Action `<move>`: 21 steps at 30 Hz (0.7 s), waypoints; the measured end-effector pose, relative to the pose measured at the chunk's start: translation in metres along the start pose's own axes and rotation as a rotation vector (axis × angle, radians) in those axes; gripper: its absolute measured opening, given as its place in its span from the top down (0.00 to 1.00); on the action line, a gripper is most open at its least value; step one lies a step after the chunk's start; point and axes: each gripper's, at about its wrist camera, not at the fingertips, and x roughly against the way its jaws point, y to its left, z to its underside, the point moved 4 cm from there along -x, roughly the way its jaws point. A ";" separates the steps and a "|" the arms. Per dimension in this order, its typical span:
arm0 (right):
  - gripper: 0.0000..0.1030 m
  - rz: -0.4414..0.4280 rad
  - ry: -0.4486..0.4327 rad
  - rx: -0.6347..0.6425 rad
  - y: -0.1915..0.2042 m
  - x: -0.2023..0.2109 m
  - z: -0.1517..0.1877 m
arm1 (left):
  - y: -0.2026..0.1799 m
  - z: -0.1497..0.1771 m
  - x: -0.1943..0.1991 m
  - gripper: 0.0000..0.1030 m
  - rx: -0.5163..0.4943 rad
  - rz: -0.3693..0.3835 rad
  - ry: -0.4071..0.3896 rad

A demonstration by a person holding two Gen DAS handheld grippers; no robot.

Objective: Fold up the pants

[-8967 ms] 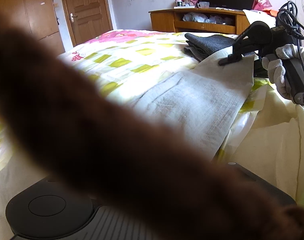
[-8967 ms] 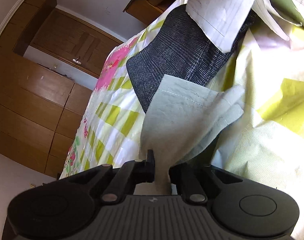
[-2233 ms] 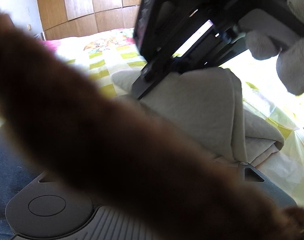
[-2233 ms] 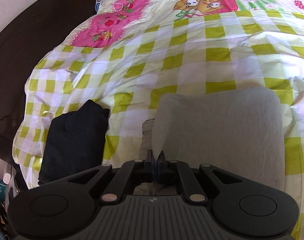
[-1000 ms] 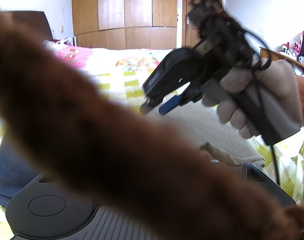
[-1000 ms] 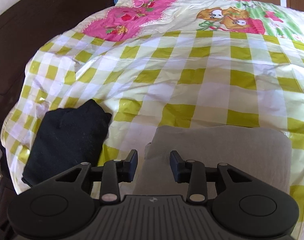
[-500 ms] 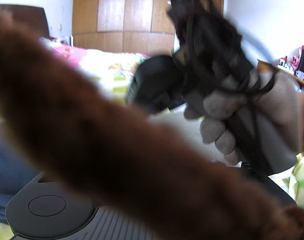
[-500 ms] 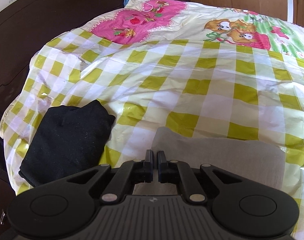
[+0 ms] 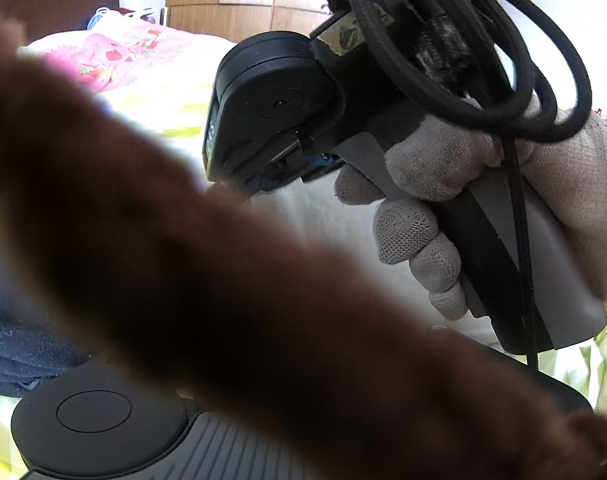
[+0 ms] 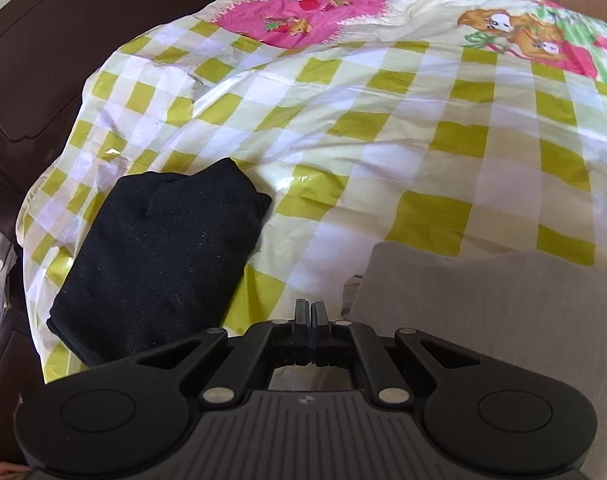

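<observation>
Your folded pale grey cloth pants [image 10: 483, 320] lie flat on the green-and-white checked bedcover [image 10: 383, 120], squared into a compact block, so the fold looks finished. Your right gripper [image 10: 308, 312] hangs just left of the pants with its jaws pressed together on nothing. A folded black garment [image 10: 159, 256] sits further left of the pants. A blurred brown band [image 9: 223, 280] hides your left gripper's jaws; I cannot tell their state.
</observation>
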 end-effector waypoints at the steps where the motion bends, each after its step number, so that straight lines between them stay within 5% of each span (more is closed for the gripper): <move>1: 0.81 -0.001 -0.027 -0.009 -0.004 0.009 0.000 | 0.000 0.000 0.000 0.68 -0.001 0.001 0.001; 4: 0.70 0.033 -0.111 -0.034 -0.019 0.039 -0.005 | -0.003 0.000 0.001 0.68 -0.010 -0.003 -0.001; 6: 0.51 0.085 -0.114 -0.030 -0.025 0.044 -0.007 | -0.005 0.000 0.001 0.67 -0.024 -0.011 -0.009; 13: 0.49 0.131 -0.029 0.033 -0.009 0.021 0.006 | -0.019 0.000 0.009 0.67 -0.102 -0.061 -0.051; 16: 0.52 0.230 -0.011 0.087 -0.008 0.012 0.011 | -0.024 0.000 0.013 0.67 -0.133 -0.064 -0.065; 18: 0.78 0.251 -0.014 0.075 -0.014 0.015 0.010 | -0.024 -0.001 0.013 0.67 -0.134 -0.058 -0.070; 21: 0.80 0.241 -0.077 0.050 -0.019 0.040 0.004 | -0.021 -0.001 0.017 0.68 -0.122 -0.051 -0.094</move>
